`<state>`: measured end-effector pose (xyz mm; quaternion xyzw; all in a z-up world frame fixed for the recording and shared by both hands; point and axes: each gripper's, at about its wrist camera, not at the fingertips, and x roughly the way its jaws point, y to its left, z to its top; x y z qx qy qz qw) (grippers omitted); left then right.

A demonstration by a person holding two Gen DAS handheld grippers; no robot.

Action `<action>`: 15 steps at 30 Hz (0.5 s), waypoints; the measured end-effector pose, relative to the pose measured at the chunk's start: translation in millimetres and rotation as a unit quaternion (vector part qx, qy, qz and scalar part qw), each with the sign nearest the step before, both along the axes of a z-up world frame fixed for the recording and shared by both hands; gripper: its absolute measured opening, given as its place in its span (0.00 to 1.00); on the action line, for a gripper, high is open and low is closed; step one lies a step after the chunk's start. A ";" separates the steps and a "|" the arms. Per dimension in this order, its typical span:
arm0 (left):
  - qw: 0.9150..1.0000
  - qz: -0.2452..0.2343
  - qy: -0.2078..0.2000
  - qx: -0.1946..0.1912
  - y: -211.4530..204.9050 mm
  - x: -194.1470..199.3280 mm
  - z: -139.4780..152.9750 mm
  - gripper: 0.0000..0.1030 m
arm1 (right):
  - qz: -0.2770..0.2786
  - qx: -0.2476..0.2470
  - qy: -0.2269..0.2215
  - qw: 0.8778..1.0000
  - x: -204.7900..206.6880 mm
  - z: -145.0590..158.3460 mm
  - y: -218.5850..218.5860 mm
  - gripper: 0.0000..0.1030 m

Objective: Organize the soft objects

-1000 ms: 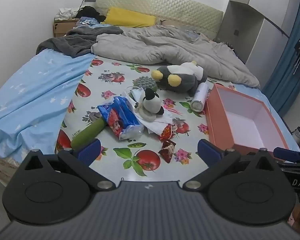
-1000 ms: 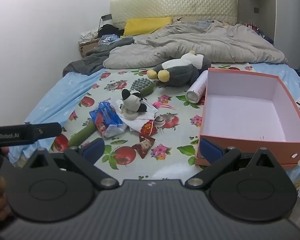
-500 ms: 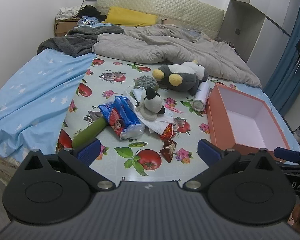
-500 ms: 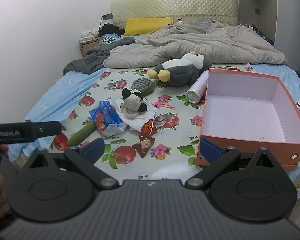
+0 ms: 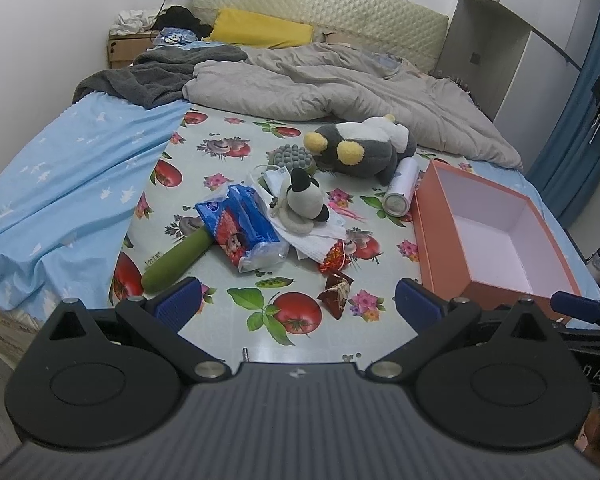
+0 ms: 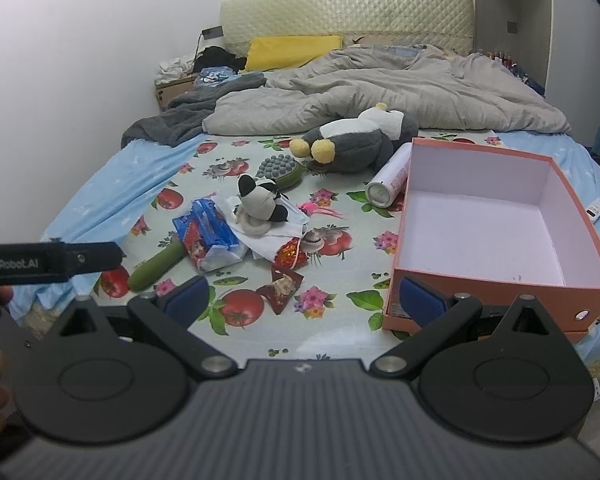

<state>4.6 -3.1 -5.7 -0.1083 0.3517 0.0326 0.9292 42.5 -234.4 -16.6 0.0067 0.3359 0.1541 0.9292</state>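
Observation:
On the fruit-print cloth (image 5: 228,148) lie a large grey penguin plush (image 5: 360,148) (image 6: 352,140) and a small black-and-white plush (image 5: 304,200) (image 6: 260,204) resting on white tissue. An open orange box (image 5: 488,236) (image 6: 488,220) with a white inside stands at the right. My left gripper (image 5: 298,306) hovers open at the near edge of the bed, well short of the toys. My right gripper (image 6: 304,298) is open too, its right finger in front of the box's near left corner. Nothing sits between either pair of fingers.
Near the small plush lie a blue tissue pack (image 5: 244,228), a green cucumber-shaped toy (image 5: 178,258), a grey-green massage brush (image 5: 294,158), a white spray can (image 5: 400,192) and red wrappers (image 5: 336,276). A grey duvet (image 5: 340,88) and yellow pillow (image 5: 264,28) fill the far bed.
The left wrist view has pulled back and lifted slightly, so the objects appear a little farther away. The right view is almost steady. No object has moved.

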 end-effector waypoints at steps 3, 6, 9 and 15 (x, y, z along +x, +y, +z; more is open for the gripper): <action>1.000 -0.003 0.001 0.002 -2.2 -0.5 -0.7 1.00 | -0.001 -0.001 0.001 1.000 0.0 -0.6 -0.1 1.00; 1.000 -0.005 0.002 0.003 -4.2 -0.8 -0.9 1.00 | -0.001 0.000 0.001 1.000 0.0 -0.6 -0.5 1.00; 1.000 -0.006 0.002 0.001 -4.6 0.7 -0.9 1.00 | -0.001 -0.001 0.002 1.000 0.0 -1.3 -0.6 1.00; 1.000 -0.001 0.006 0.001 -2.2 2.8 -2.0 1.00 | -0.001 0.001 0.003 1.000 -0.7 -2.0 -1.5 1.00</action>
